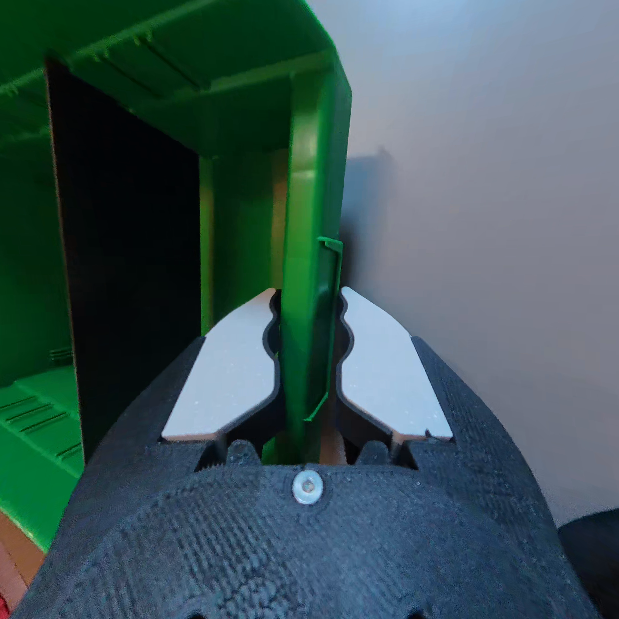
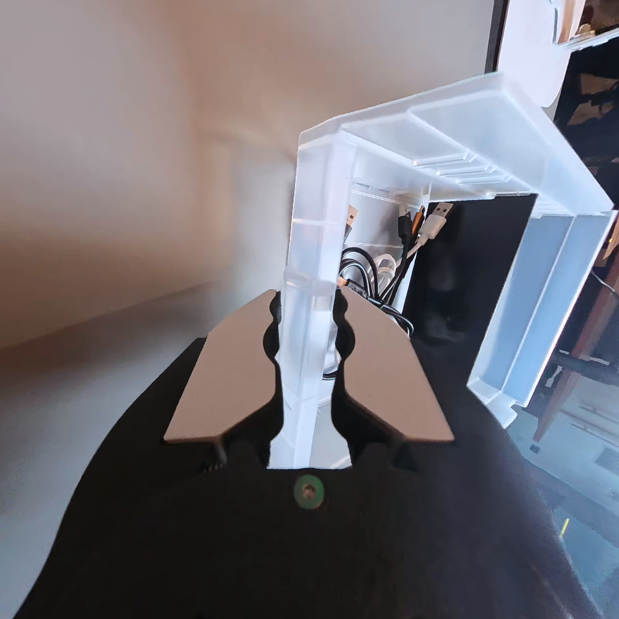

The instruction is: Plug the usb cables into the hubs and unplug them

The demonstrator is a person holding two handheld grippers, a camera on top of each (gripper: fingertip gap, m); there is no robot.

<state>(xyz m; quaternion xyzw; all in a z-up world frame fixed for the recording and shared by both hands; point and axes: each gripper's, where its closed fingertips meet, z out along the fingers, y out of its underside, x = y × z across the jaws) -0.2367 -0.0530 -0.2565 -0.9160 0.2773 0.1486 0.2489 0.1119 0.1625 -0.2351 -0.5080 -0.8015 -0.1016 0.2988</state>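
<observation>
My left gripper [image 1: 308, 294] is shut on the side wall of a green plastic bin [image 1: 311, 201] and holds it tipped on its side, its dark open mouth to the left. My right gripper [image 2: 308, 296] is shut on the side wall of a clear plastic bin [image 2: 318, 234], also tipped. Inside the clear bin lie tangled black and white usb cables [image 2: 378, 268], with several plugs [image 2: 435, 217] pointing up near its far wall. No hub shows in either view.
A pale wall [image 1: 485, 201] stands right behind the green bin. A brown surface [image 1: 16, 552] shows at the lower left. In the right wrist view a dark wooden chair or table leg [image 2: 576, 351] stands at the right, over a glossy floor [image 2: 569, 502]. One gripper's finger ends stand about 40 centimetres off the other's.
</observation>
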